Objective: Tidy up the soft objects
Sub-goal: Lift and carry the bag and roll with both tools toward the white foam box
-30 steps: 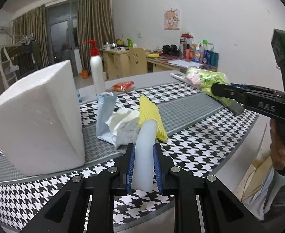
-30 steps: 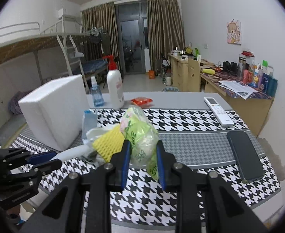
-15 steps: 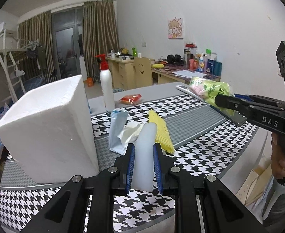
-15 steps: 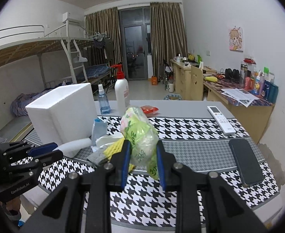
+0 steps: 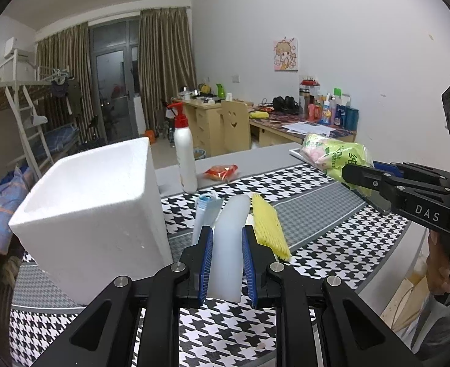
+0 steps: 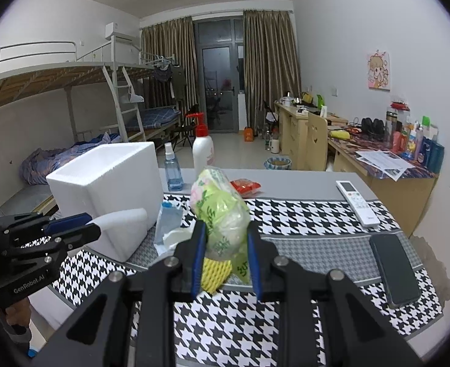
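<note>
Two grippers, one soft item each — white foam sheet (image 5: 226,250), green packet (image 6: 222,214).

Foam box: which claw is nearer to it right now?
Left. The left claw, shut on a white foam tube, is right beside the foam box. The right claw, shut on a green packet, is farther right.

I was looking at a dorm room: metal bunk bed (image 6: 72,98) with ladder (image 6: 127,107) on the left, wooden study desks (image 6: 298,128) along the right wall, toiletry bottles (image 6: 421,143), curtained balcony door (image 6: 222,88), cartoon poster (image 6: 378,71).
</note>
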`<state>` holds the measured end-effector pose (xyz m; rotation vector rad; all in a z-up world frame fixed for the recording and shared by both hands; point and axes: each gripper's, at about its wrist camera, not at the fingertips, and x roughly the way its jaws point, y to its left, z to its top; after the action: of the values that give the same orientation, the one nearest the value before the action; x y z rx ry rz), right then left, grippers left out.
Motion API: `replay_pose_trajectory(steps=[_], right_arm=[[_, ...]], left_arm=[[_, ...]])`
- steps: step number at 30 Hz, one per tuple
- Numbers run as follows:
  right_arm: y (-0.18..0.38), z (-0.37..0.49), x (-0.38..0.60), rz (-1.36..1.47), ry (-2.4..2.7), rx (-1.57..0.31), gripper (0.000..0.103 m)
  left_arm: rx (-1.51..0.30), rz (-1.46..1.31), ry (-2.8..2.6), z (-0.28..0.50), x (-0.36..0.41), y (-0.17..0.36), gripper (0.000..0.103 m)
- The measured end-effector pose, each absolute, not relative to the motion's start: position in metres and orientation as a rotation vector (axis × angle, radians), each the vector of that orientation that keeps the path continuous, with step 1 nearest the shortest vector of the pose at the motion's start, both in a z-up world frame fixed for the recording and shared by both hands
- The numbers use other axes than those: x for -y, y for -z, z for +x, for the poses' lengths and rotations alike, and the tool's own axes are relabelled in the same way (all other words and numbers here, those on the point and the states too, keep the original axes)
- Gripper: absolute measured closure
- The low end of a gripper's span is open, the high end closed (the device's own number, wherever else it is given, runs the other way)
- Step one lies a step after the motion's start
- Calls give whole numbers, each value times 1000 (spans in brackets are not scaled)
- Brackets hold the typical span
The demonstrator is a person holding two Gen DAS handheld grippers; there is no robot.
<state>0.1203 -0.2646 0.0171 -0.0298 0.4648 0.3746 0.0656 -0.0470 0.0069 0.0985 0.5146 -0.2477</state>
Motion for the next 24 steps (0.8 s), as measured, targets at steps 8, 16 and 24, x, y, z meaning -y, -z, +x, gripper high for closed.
replay_pose_trajectory(steps=[8,16,24], right_arm=[[-28,127,253,-25,-385,-450,73],[-36,136,242,-27,-389,-434,73],[-41,145,237,-30,-397,-428,73]], left_arm=[[-492,102,242,72,39,-22,82],[-466,109,228,84,32,-35,82],[-448,108,211,89,28,-44,82]])
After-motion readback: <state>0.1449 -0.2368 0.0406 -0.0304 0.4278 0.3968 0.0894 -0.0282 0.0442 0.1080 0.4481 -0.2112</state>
